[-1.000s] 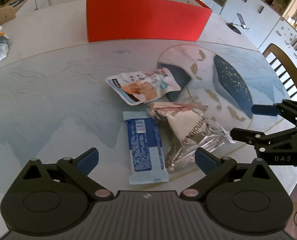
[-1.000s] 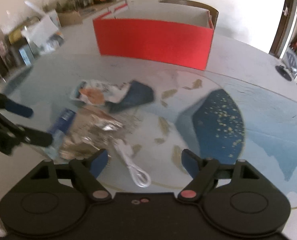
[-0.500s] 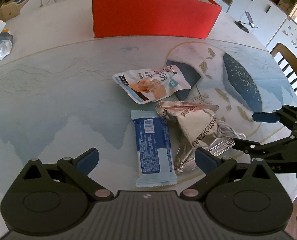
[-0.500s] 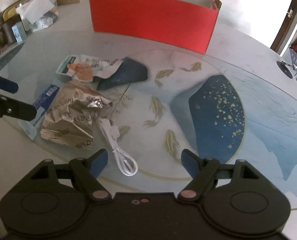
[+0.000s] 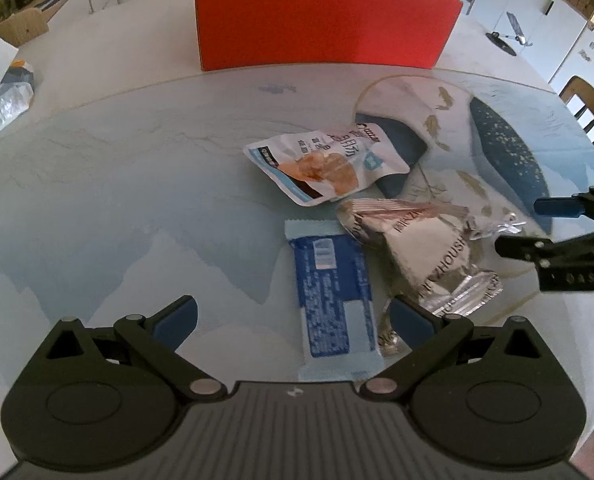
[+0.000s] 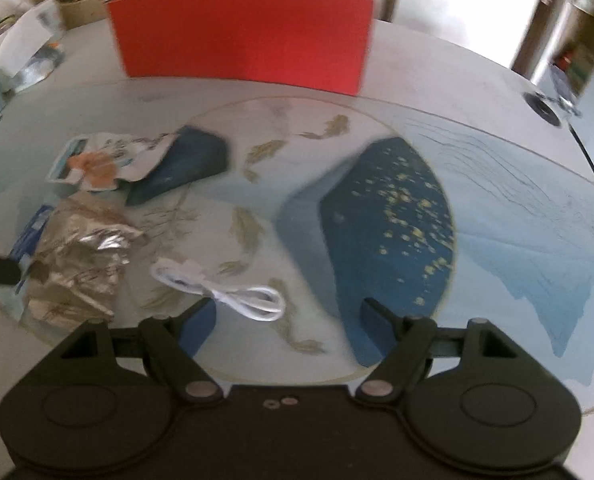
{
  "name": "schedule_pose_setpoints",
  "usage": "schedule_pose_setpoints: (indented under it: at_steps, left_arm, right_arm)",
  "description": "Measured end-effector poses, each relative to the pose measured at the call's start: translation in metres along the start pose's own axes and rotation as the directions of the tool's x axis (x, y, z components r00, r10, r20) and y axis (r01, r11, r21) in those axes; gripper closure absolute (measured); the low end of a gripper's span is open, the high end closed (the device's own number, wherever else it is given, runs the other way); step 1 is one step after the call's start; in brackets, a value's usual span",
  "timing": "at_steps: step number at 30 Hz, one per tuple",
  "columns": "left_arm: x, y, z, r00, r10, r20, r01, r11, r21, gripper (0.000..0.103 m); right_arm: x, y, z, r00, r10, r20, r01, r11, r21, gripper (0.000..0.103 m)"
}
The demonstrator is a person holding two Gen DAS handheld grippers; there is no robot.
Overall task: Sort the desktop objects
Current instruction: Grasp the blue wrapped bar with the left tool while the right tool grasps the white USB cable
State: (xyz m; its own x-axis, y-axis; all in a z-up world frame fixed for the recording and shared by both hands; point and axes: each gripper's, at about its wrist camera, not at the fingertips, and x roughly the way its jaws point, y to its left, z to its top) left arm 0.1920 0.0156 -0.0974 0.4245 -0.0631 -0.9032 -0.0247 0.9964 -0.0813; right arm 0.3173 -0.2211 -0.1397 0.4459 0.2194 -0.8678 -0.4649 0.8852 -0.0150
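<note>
On the glass tabletop lie a white snack pouch (image 5: 329,160) (image 6: 93,160), a blue wrapped bar (image 5: 333,292) (image 6: 33,228) and a crumpled silver foil packet (image 5: 425,256) (image 6: 81,264). A coiled white cable (image 6: 225,292) lies right of the packet. A red box (image 5: 321,20) (image 6: 241,32) stands at the back. My left gripper (image 5: 293,316) hangs open over the near end of the bar, touching nothing. My right gripper (image 6: 287,312) (image 5: 517,226) is wide and closing slowly; the cable's loop lies on the table just ahead between its fingertips, and the pads press on nothing.
A dark blue flat shape (image 6: 181,168) pokes out from under the pouch. A small stand (image 5: 509,36) sits at the table's back right. A wooden chair (image 5: 589,116) is beyond the right edge. A plastic bag (image 5: 5,96) and clutter lie at the far left.
The right gripper has sunk toward the table, and the white cable now sits closer in front of its fingertips. The left gripper has hardly moved.
</note>
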Motion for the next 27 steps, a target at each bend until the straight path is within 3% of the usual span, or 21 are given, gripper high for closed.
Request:
schedule_pose_setpoints:
  at_steps: [7,27]
  left_arm:
    - [0.009,-0.006,0.003,1.000,0.015,-0.009,-0.015,0.999,0.031,0.000]
    - [0.023,-0.011,0.001,0.998,0.067,-0.003,-0.066,0.995,0.078,0.000]
  right_arm:
    - [0.004,0.016,0.006,0.999,0.041,0.005,-0.040,0.995,-0.093,0.025]
    - [0.013,0.021,0.018,0.993,0.120,-0.020,-0.121,0.983,-0.138,0.020]
